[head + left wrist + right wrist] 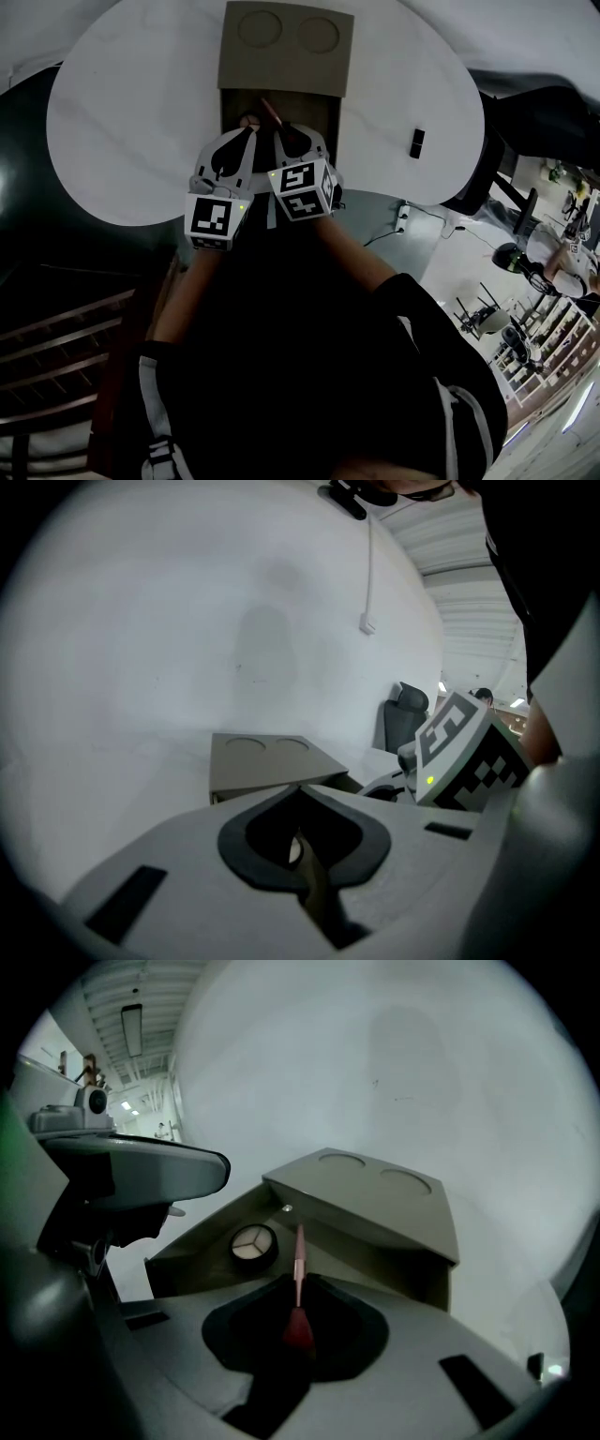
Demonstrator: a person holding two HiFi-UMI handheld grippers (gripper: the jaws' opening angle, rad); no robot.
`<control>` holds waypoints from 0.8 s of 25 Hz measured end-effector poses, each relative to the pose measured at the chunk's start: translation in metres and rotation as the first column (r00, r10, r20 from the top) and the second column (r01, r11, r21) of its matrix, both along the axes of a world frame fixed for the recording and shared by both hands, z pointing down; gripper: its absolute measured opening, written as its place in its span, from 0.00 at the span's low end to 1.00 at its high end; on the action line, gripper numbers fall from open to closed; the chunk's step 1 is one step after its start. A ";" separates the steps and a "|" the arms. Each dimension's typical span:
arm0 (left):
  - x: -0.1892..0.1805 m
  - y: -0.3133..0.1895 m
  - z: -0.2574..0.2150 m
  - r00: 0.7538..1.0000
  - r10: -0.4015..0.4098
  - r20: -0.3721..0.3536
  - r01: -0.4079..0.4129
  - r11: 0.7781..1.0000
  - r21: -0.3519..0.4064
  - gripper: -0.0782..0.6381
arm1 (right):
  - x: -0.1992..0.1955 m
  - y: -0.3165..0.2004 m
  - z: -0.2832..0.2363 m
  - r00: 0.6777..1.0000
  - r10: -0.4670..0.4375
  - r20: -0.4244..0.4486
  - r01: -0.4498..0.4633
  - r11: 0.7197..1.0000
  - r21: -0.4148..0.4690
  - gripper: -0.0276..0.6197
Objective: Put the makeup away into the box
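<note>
The right gripper point(298, 1302) pinches a thin pink brush point(298, 1251) near its red end. The pink stick pokes out past the gripper, toward the open box point(356, 1252). The gripper points down and hangs just over the box. The tip of the brush is above the inside of it.

The left gripper point(302, 841) sits right beside the right one. It is pressed together on a thin brown board, and I think that board is the near wall of the box. This grip should hold the box in place, so it is best not to let go yet.

A round makeup case point(253, 1244) already lies inside the box, to the left of the brush tip. The lid point(375, 1185) stands up at the back and leans over part of the box.

To do this step well, bring the brush down slowly and lay it flat on a bare part of the floor of the box. Mind the round case and the lid so the long stick does not bump them. Open the right gripper only when the brush is low inside.

The box sits on the white desk point(122, 112). A small black thing point(417, 142) lies well away to the right
</note>
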State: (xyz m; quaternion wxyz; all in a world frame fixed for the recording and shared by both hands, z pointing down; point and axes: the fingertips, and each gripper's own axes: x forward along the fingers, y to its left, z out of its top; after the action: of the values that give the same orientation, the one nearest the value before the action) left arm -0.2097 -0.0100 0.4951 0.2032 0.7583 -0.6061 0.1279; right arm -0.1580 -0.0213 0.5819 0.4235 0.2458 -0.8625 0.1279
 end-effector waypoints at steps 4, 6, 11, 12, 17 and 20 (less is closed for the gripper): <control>-0.001 0.000 -0.002 1.000 -0.006 -0.005 0.006 1.000 0.003 0.11 | -0.002 0.002 -0.001 1.000 -0.004 -0.006 0.004 1.000 -0.015 0.15; -0.001 0.002 -0.003 1.000 -0.006 -0.002 0.006 1.000 0.000 0.11 | -0.003 0.004 -0.002 1.000 -0.006 0.003 0.006 1.000 -0.030 0.23; 0.002 0.004 -0.007 1.000 -0.001 0.007 0.001 1.000 0.010 0.11 | 0.000 0.001 -0.019 0.999 0.011 0.045 -0.011 1.000 -0.005 0.24; 0.003 0.004 -0.008 1.000 0.000 0.009 0.000 1.000 0.011 0.11 | 0.001 -0.001 -0.025 0.998 0.018 0.059 -0.018 1.000 0.009 0.22; 0.016 0.003 -0.013 1.000 -0.007 -0.007 0.007 1.000 0.024 0.11 | 0.015 -0.013 -0.059 0.987 0.048 0.151 -0.059 0.996 0.067 0.09; 0.030 0.004 -0.015 1.000 -0.004 -0.022 0.004 1.000 0.019 0.11 | 0.028 -0.016 -0.078 0.973 0.073 0.217 -0.091 0.993 0.073 0.08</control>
State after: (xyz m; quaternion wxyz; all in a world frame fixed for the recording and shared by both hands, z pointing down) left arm -0.1793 -0.0064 0.4799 0.2030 0.7603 -0.6065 0.1133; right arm -0.1302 -0.0372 0.5042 0.3119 0.2833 -0.8968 0.1351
